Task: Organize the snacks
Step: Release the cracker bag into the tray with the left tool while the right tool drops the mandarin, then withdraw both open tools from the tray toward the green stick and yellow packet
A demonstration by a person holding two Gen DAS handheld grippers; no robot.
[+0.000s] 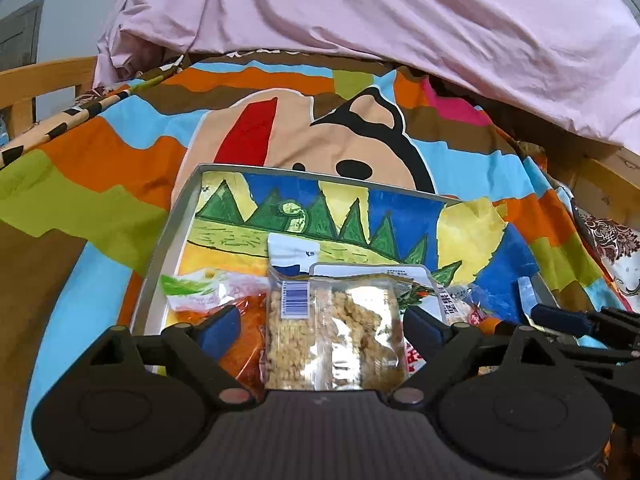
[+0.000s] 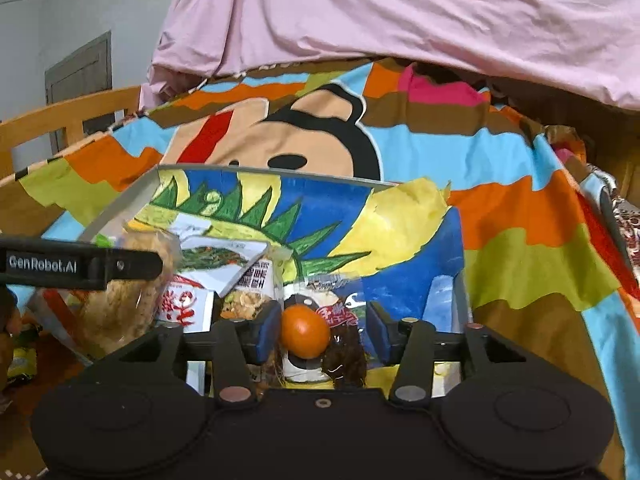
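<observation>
A shallow grey tray (image 1: 168, 236) lined with a painted paper sits on the bed. My left gripper (image 1: 320, 326) is open, its blue pads on either side of a clear packet of crispy rice snack (image 1: 336, 332) that lies in the tray, apart from it. An orange-red packet (image 1: 244, 332) lies to its left. My right gripper (image 2: 322, 330) is open over the tray's near edge (image 2: 120, 204), with a small orange (image 2: 305, 332) and a dark snack packet (image 2: 346, 354) between its pads. Several other packets (image 2: 224, 268) lie to the left.
A colourful cartoon blanket (image 1: 100, 152) covers the bed, with a pink duvet (image 1: 400, 12) bunched behind. A wooden bed frame (image 1: 44, 80) stands at the left. The left gripper's arm (image 2: 80, 266) crosses the right wrist view. The right gripper shows at the left view's right edge (image 1: 568, 320).
</observation>
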